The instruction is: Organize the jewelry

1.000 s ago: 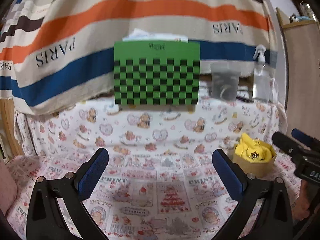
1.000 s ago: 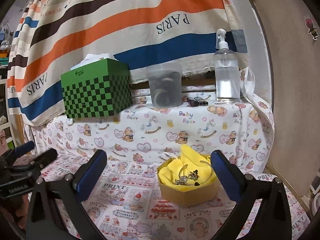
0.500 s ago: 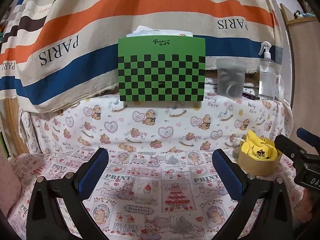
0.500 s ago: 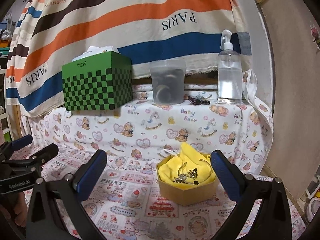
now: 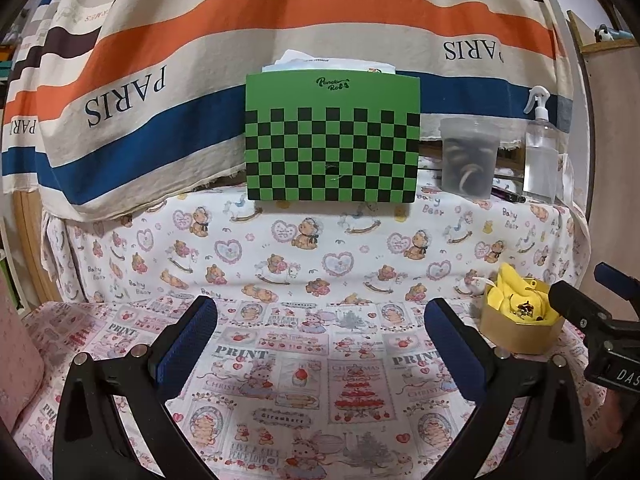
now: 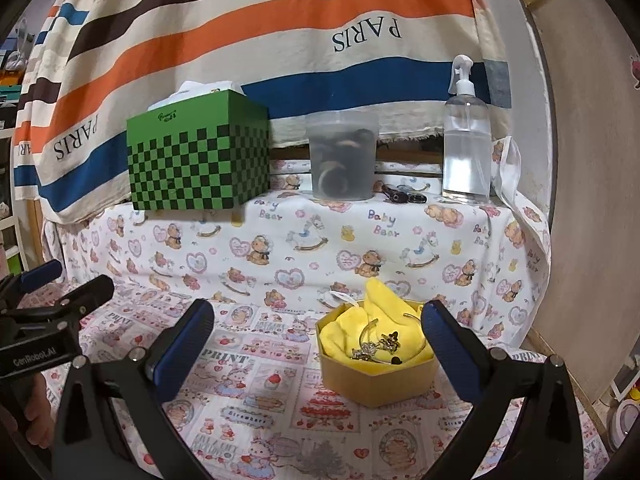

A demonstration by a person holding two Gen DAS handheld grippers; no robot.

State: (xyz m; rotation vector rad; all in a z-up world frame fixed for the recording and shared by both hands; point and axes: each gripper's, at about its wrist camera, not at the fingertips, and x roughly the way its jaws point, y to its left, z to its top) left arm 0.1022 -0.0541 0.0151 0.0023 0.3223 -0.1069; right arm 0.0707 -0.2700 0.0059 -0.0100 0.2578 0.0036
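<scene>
a: left wrist view first. what is the left gripper (image 5: 320,344) doing?

b: its blue-padded fingers (image 5: 188,344) are spread wide, with nothing between them but the printed cloth (image 5: 304,372) below. it hangs above the near middle of the surface.

a: and the jewelry?

b: off to the right, in a yellow hexagonal box (image 5: 520,330) lined with yellow fabric (image 5: 516,294). a small gold-coloured tangle of jewelry (image 5: 525,309) lies on the lining. the right gripper (image 5: 592,300) comes in from the right edge, its dark tips close to the box; from here i cannot tell whether they touch it.

a: what is at the far side?

b: on a raised ledge, a green checkered tissue box (image 5: 332,140) in the middle, a frosted plastic container (image 5: 469,158) to its right, then a clear spray bottle (image 5: 541,152). a striped drape (image 5: 240,40) hangs behind.

a: now the right wrist view.

b: the right gripper (image 6: 316,350) is spread wide as well and pinches nothing. the hexagonal box (image 6: 376,376) sits on the cloth between its fingers, nearer the right one (image 6: 448,348). inside, on the fabric (image 6: 360,322), lie a thin curved bangle (image 6: 370,326) and the tangle of jewelry (image 6: 380,346).

a: is the left gripper visible?

b: yes, the left gripper (image 6: 68,288) shows at the left edge, well apart from the box, its fingers parted. the tissue box (image 6: 198,152), container (image 6: 342,156) and spray bottle (image 6: 466,136) stand along the far ledge.
</scene>
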